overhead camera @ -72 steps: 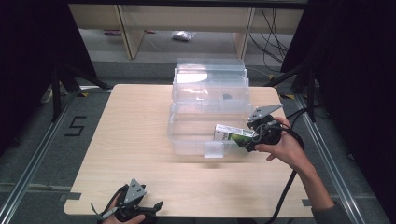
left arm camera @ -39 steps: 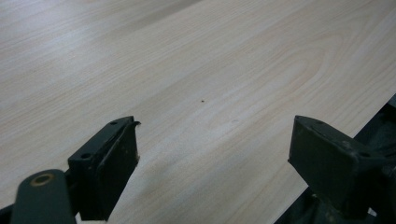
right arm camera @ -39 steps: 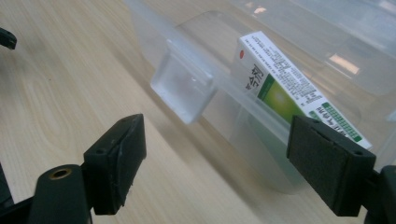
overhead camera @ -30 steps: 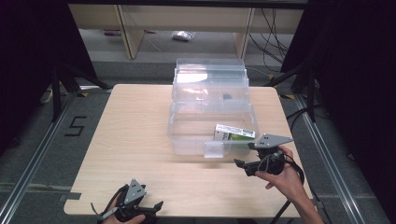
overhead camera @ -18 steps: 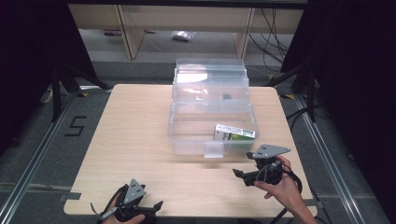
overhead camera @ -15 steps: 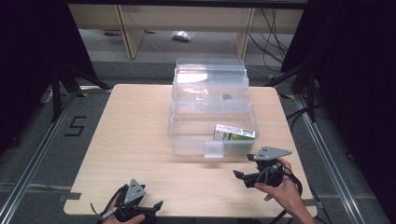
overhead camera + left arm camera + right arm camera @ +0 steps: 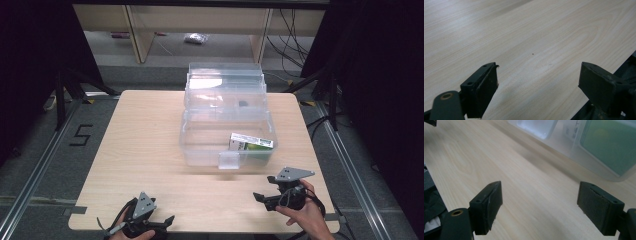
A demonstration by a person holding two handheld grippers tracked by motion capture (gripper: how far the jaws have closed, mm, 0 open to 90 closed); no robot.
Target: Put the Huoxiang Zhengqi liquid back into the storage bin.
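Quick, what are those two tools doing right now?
Left tool: open, holding nothing.
Right tool: open, holding nothing.

A pale wood grain is shown by the worktop (image 7: 150,150). The storage bin (image 7: 200,145) is seen as clear plastic. The box (image 7: 251,142) inside it is coloured green and white. Each claw is black, left claw (image 7: 167,220) and right claw (image 7: 260,197), with grey three-cornered plates on top.

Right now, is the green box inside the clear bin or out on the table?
Inside. The green box lies in the clear bin, at its right end; the right tool is open and apart from it.
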